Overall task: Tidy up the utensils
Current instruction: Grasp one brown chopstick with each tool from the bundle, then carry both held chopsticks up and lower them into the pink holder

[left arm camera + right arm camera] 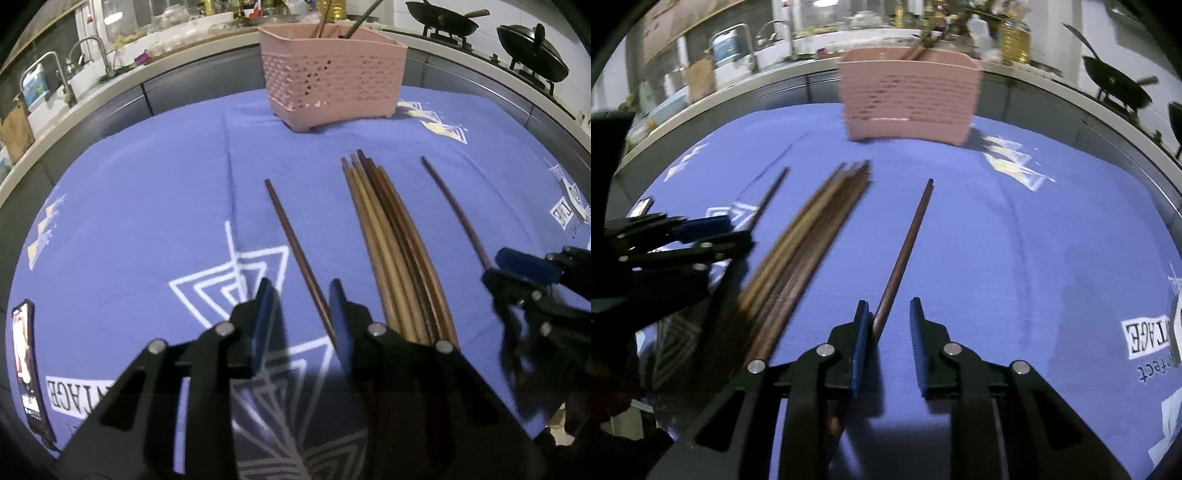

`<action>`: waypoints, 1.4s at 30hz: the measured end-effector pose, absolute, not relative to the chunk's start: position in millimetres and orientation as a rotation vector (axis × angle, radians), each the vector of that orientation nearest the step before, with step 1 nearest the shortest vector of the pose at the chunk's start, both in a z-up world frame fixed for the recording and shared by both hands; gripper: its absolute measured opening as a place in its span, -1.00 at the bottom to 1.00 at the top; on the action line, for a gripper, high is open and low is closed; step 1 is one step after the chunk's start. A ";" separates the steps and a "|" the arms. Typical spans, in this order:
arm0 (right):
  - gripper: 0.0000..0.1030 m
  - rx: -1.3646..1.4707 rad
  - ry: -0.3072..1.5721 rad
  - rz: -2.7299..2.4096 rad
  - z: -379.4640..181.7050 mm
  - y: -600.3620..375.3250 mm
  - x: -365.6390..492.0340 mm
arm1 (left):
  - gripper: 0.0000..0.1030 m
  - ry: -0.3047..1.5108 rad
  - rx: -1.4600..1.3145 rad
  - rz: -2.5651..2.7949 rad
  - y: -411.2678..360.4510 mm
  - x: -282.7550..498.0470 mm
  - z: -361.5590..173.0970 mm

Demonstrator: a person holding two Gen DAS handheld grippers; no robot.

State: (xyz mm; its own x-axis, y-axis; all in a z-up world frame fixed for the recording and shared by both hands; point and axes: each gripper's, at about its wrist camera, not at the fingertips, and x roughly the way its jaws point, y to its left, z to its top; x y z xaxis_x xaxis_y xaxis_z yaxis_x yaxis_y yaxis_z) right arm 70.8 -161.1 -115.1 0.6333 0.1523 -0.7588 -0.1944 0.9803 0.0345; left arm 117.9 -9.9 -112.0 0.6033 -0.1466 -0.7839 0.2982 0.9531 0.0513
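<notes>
A lone dark chopstick [295, 251] lies on the blue cloth [147, 206] between the fingers of my left gripper [301, 295], close to the right pad; the jaws are open around it. A second lone chopstick [905, 251] runs between the fingers of my right gripper [889, 314]. It rests against the left pad, with a gap to the right pad, so that gripper is open. A bundle of several brown chopsticks [391, 251] lies between the two single ones. The pink slotted basket [332, 81] stands at the far side, with utensil handles sticking out of it.
A phone [27, 369] lies at the cloth's left edge. Behind the table runs a counter with sink taps [88, 55] on the left and black woks [532, 48] on a stove at the right. The right gripper [498, 271] is at the left wrist view's right edge.
</notes>
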 end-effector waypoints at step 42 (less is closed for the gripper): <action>-0.91 0.141 0.413 0.405 62.8 -182.3 133.3 | -0.92 0.459 -0.064 -0.512 18.5 150.7 90.4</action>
State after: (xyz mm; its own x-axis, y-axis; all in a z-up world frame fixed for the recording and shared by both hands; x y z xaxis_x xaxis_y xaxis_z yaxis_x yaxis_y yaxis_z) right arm 133.3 -182.3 62.8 0.8375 0.4101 -0.3610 -0.3536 0.9105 0.2142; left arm 150.7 18.5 90.4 0.7730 -0.4860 -0.4077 0.4577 0.8723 -0.1720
